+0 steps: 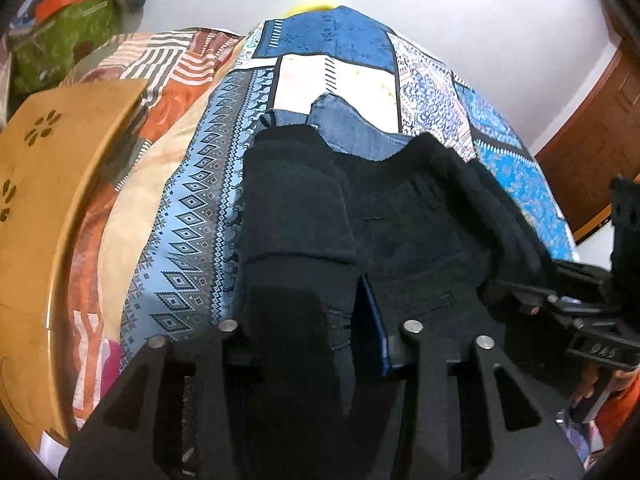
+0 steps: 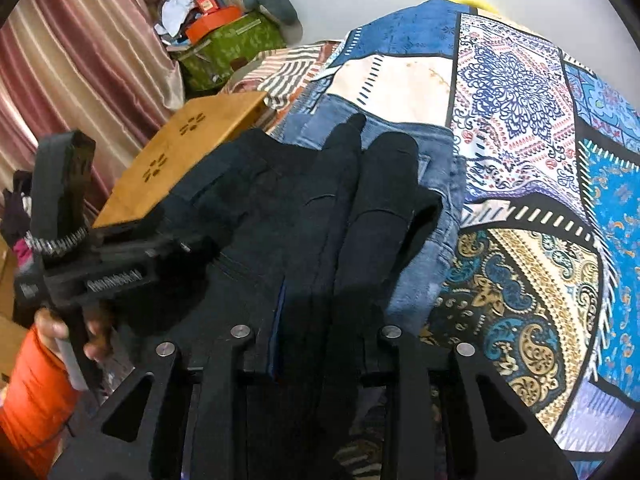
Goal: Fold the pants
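Note:
Black pants (image 1: 416, 216) hang bunched between my two grippers, low over the patterned bedspread (image 1: 440, 92). In the left wrist view the cloth wraps one finger of my left gripper (image 1: 356, 264) and sits pinched against the blue-edged pad of the other. My right gripper (image 1: 580, 312) holds the far end at the right. The right wrist view shows the black pants (image 2: 260, 208) draped over both fingers of the right gripper (image 2: 360, 184), hiding the tips. The left gripper (image 2: 100, 264) grips the other end. Folded blue jeans (image 1: 348, 132) (image 2: 436, 184) lie just beyond and partly under the black cloth.
A low wooden table (image 1: 48, 184) (image 2: 184, 152) stands on the bed's left side. A green box (image 2: 232, 48) with clutter sits behind it by a striped curtain (image 2: 80, 60). A brown door (image 1: 600, 128) is at the right. An orange sleeve (image 2: 36, 392) shows behind the left gripper.

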A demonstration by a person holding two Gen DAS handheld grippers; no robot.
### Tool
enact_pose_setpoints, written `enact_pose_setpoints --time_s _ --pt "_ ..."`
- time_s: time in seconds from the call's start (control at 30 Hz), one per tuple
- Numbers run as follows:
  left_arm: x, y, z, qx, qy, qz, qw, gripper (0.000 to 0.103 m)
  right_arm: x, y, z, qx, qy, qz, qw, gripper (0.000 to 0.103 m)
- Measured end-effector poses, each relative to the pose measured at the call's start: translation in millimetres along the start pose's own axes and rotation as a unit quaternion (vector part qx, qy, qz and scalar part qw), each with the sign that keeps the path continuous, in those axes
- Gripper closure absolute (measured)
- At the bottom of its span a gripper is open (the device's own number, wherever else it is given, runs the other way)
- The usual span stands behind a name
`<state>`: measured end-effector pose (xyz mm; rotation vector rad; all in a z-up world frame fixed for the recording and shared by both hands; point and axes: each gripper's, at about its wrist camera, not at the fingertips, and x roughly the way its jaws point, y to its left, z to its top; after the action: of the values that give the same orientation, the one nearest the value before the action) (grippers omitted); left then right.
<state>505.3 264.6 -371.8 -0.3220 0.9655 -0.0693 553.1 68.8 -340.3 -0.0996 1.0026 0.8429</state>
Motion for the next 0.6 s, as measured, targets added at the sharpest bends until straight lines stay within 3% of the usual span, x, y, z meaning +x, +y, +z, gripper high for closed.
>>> enact_pose_setpoints --time_s 0.03,0.13,0.27,0.47,0.6 --pt "-4.3 0.3 -1.2 0.003 -0.002 0.007 1.0000 0.060 -6.7 4.0 -4.5 -0.002 0.001 -0.009 1.000 0.069" --pt "-21.0 -5.4 -8.1 0.018 -0.004 0.031 0.9994 0.060 -19.6 6.5 -10.9 -0.012 0.014 -0.042 0.999 0.067" --pt "-60.0 -14.6 -20.7 0.027 -0.009 0.068 0.9973 0.061 -55.2 10.2 -18.9 -0.006 -0.007 -0.056 0.998 0.067" --pt "-162.1 -44.8 -39.9 0.032 -0.084 0.072 0.9934 0.061 -146.7 52.2 -28.0 -0.034 -0.091 -0.058 0.994 0.067" --pt "-237.0 -77.1 -53.3 0.049 -0.145 0.088 0.9842 0.061 -210.2 92.0 -36.1 -0.060 -0.162 -0.052 0.984 0.067"
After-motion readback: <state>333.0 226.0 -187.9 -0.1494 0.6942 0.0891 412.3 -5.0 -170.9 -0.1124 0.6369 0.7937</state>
